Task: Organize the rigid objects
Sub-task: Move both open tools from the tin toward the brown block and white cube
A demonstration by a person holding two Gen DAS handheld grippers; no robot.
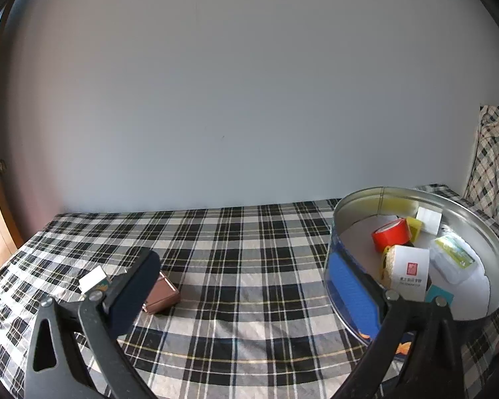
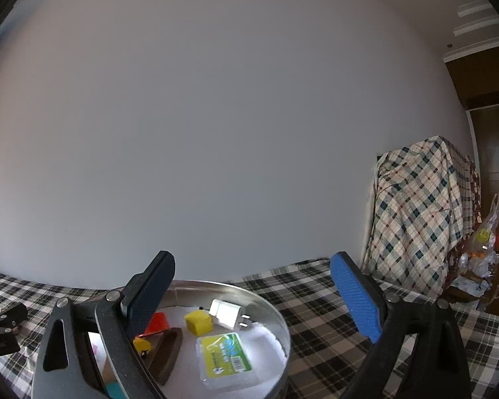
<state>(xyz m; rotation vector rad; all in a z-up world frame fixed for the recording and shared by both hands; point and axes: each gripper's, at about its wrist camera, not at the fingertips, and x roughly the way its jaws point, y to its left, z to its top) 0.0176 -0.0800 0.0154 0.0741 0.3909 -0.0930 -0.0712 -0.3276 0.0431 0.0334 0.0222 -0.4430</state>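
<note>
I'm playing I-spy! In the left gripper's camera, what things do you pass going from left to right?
Small white box → brown box → bare checked cloth → red tape roll → clear case with green label, both inside the round tin.

Plain white wall (image 1: 216, 83) — plaid bedsheet (image 1: 249, 249)

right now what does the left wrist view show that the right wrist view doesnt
Only the left wrist view: a small brown box and a small white item on the plaid cloth, both outside the tin.
Only the right wrist view: a plaid-draped piece of furniture with plastic bags beside it.
Both: the round metal tin holding the red tape roll, yellow block, white charger plug and green-labelled clear case.
</note>
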